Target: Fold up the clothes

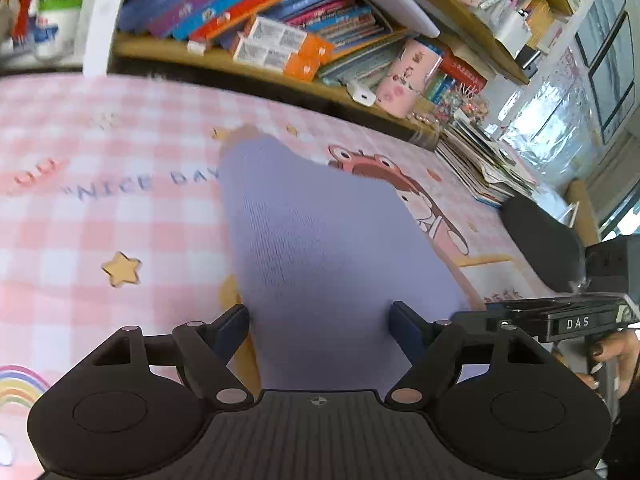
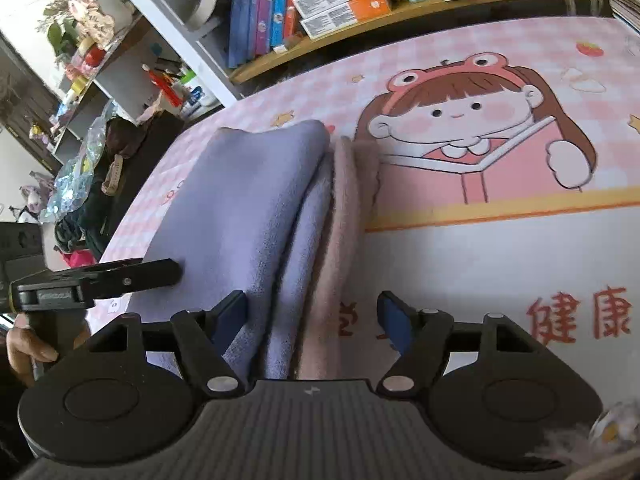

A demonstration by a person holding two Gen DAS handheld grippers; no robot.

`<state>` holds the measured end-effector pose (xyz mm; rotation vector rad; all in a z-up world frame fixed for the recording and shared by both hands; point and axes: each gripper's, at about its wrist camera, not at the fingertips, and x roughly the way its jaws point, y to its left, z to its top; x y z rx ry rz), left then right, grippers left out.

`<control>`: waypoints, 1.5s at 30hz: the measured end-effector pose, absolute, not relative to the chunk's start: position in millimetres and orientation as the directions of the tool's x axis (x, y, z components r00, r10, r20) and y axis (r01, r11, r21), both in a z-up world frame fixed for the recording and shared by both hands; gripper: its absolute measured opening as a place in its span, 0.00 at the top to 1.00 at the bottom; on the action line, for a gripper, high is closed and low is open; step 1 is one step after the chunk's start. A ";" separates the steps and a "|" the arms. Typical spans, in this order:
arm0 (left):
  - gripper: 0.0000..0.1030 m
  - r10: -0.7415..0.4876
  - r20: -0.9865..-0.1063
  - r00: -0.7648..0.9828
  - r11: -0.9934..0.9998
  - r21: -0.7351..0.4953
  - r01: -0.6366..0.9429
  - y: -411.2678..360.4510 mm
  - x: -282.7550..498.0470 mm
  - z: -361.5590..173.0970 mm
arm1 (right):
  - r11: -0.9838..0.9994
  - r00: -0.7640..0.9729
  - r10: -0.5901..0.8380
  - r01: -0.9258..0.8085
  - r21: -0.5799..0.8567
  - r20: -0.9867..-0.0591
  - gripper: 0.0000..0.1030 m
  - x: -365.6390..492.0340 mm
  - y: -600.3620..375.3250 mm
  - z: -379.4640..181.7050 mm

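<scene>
Both your tongs, left gripper (image 1: 320,322) and right gripper (image 2: 312,314), sit released, straddling the folded purple cloth (image 2: 248,200) on the mat (image 2: 480,248).

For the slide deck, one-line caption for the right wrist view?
Right claw open astride a folded lavender garment with pink lining on a cartoon-print desk mat.

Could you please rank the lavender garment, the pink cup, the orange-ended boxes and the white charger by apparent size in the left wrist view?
1. lavender garment, closest to the camera, so enlarged.
2. orange-ended boxes and pink cup: too alike to rank.
3. white charger, smallest.
</scene>
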<state>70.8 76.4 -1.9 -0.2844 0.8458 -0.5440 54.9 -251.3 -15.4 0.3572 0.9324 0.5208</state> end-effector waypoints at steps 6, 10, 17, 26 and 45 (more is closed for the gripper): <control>0.40 -0.502 -0.626 0.597 0.864 -0.329 0.382 58.8 54.0 7.9 | 0.828 0.510 0.559 -0.381 0.411 -0.653 0.66 46.7 -222.7 -8.5; 0.42 -0.479 -0.618 0.623 0.867 -0.223 0.446 43.1 38.8 22.6 | 0.866 0.607 0.456 -0.472 0.166 -0.651 0.71 22.5 -200.2 8.3; 0.29 -0.538 -0.652 0.534 0.841 -0.379 0.385 64.9 61.9 7.1 | 0.860 0.534 0.493 -0.421 0.290 -0.687 0.60 36.5 -215.8 1.3; 0.28 -0.576 -0.625 0.526 0.817 -0.461 0.347 69.2 63.0 -7.2 | 0.790 0.474 0.611 -0.310 0.529 -0.634 0.58 56.1 -237.2 -20.9; 0.42 -0.480 -0.554 0.680 0.876 -0.347 0.336 62.4 98.3 38.0 | 0.847 0.655 0.527 -0.459 0.270 -0.542 0.70 91.5 -200.8 31.8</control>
